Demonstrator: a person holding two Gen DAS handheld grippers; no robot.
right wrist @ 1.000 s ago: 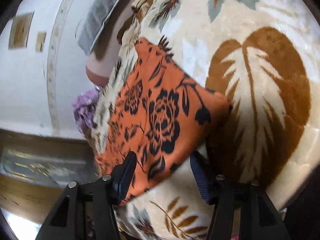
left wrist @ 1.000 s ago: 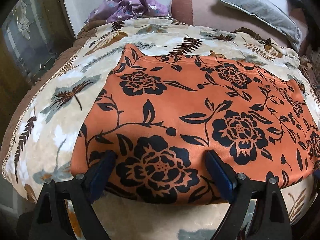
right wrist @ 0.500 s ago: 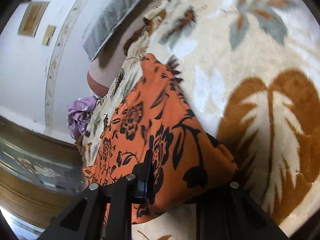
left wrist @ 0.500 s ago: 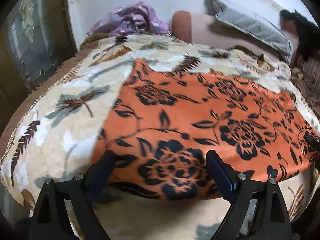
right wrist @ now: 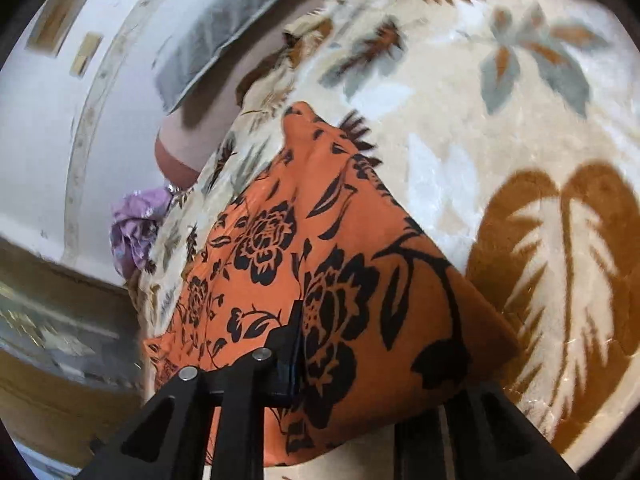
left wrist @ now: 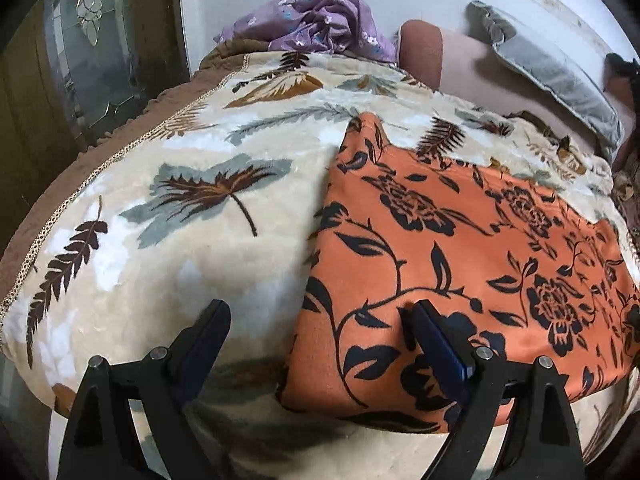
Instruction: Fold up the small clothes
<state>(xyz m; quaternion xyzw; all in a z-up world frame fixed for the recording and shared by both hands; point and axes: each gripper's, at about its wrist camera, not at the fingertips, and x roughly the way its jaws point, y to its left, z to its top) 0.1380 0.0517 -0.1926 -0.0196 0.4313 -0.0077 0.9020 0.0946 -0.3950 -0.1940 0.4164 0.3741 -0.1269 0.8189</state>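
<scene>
On the leaf-patterned blanket (left wrist: 208, 264) the orange floral garment (left wrist: 460, 264) lies spread flat. A second ago my right gripper (right wrist: 352, 376) straddled its near corner with jaws apart; they have just been closing and now pinch that corner, lifted a little. My left gripper (left wrist: 320, 344) has slid leftward and gapes wide over the garment's left edge, holding nothing.

smooth matt orange cloth (left wrist: 460, 248), plush fleecy blanket (left wrist: 192, 248), possibly satin grey pillow (left wrist: 560, 80), glossy purple fabric (left wrist: 320, 20)
</scene>
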